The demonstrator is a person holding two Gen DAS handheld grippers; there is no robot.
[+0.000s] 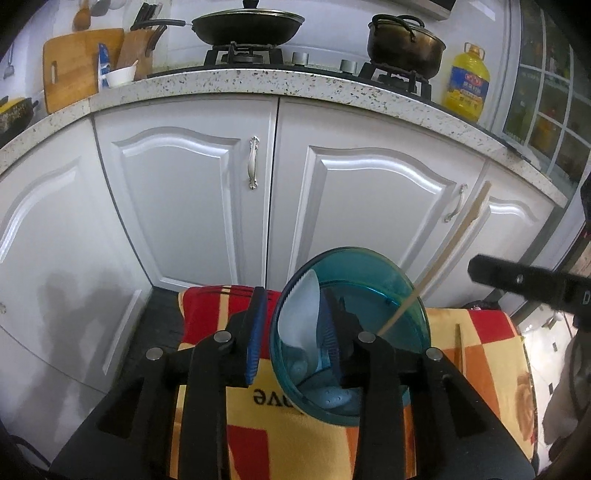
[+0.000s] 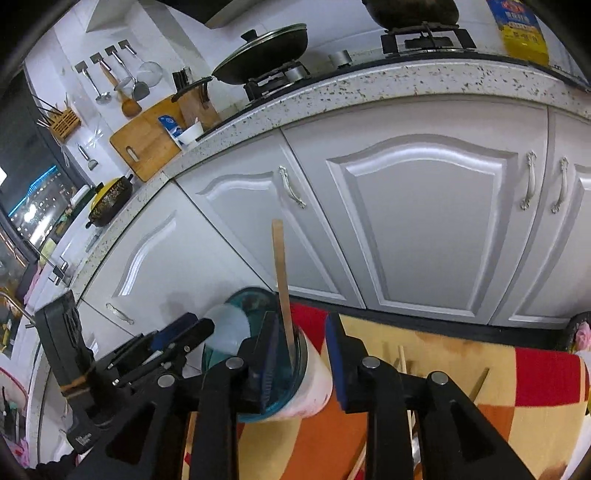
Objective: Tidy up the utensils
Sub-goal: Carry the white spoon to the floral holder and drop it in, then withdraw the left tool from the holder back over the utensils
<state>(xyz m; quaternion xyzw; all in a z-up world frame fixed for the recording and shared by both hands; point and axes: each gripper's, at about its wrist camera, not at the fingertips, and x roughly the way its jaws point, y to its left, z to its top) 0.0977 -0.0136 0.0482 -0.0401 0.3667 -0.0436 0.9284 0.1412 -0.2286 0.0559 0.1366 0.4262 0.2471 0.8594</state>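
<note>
A teal translucent cup [image 1: 369, 291] is tilted toward me, above a chequered red, orange and yellow cloth [image 1: 480, 350]. It holds a white plastic spoon [image 1: 301, 314] and one wooden chopstick [image 1: 443, 254] that sticks out up and right. My left gripper [image 1: 295, 332] grips the cup's rim, one finger outside and one inside. In the right wrist view the cup [image 2: 255, 306] lies ahead left. My right gripper [image 2: 303, 354] is open around the cup's body, with the chopstick [image 2: 282, 280] rising between its fingers. More chopsticks [image 2: 402, 362] lie on the cloth [image 2: 461, 369].
White cabinet doors [image 1: 177, 199] stand close behind the cloth. The speckled counter [image 1: 258, 81] above carries a wok [image 1: 247, 26], a pot [image 1: 406, 44], an oil bottle [image 1: 467, 81] and a cutting board [image 1: 74, 66].
</note>
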